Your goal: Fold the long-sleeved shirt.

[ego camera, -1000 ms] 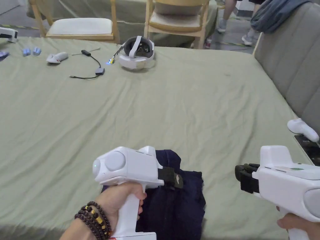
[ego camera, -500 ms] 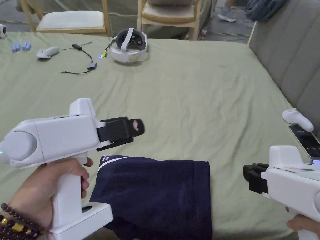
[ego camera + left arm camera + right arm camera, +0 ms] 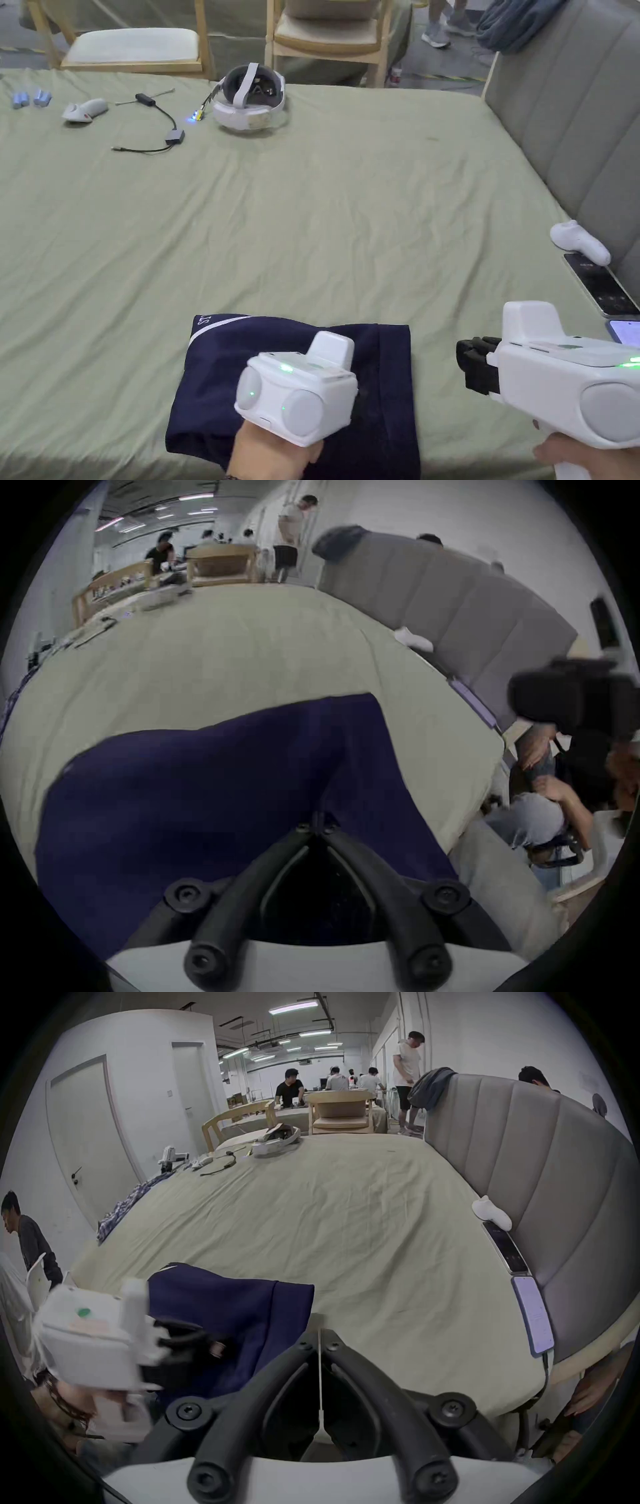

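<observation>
A: Head view, starting at the left: the left gripper [image 3: 357,400] is low over the folded navy shirt [image 3: 212,356], nose pointing away. Half a second ago it was lifted off to the left, jaws clear above the cloth; now it has come down and in over the bundle's middle.

B: Does it hold anything?

A: In the left gripper view its jaws meet at the tips with dark cloth right under them. They look closed, but I cannot tell whether they pinch fabric or just press on it.

B: And the shirt?

A: A compact rectangle on the green sheet [image 3: 350,206], near the front edge of the bed, one white stripe at its far left corner. Its outline matches the earlier picture, so the folding looks essentially finished; my guess is this is a smoothing pat or a final pick-up.

B: Further right?

A: The right gripper [image 3: 465,365] hovers just beside the shirt's right edge, apart from it. In its own view the jaws are drawn together on nothing.
</observation>
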Available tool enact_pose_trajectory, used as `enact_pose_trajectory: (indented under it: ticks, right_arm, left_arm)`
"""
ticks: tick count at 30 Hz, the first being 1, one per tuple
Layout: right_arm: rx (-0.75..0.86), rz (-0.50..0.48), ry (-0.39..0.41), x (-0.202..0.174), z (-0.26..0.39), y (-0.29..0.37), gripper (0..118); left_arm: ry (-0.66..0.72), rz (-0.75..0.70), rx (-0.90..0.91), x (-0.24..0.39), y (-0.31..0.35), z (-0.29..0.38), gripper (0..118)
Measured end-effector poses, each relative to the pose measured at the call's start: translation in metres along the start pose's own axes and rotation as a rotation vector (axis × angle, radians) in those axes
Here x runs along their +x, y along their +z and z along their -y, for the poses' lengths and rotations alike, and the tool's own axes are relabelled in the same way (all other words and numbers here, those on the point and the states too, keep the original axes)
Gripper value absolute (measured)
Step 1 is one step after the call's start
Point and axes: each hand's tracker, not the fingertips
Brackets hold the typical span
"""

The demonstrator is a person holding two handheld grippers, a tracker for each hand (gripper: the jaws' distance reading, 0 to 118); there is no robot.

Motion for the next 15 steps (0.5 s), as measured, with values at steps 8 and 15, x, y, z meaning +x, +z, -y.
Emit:
enact_pose_trajectory:
  ticks: [8,15]
  right_arm:
    - [-0.015,0.023,-0.018,0.004,0.002,0.003,0]
    - [-0.028,-0.205,-0.074,-0.031,-0.019,-0.036,0]
  left_arm:
    - [0.044,0.081,-0.020,-0.001,-0.002,-0.021,5]
    - [0.228,0.158,0.152,-0.057,0.092,-0.027,4]
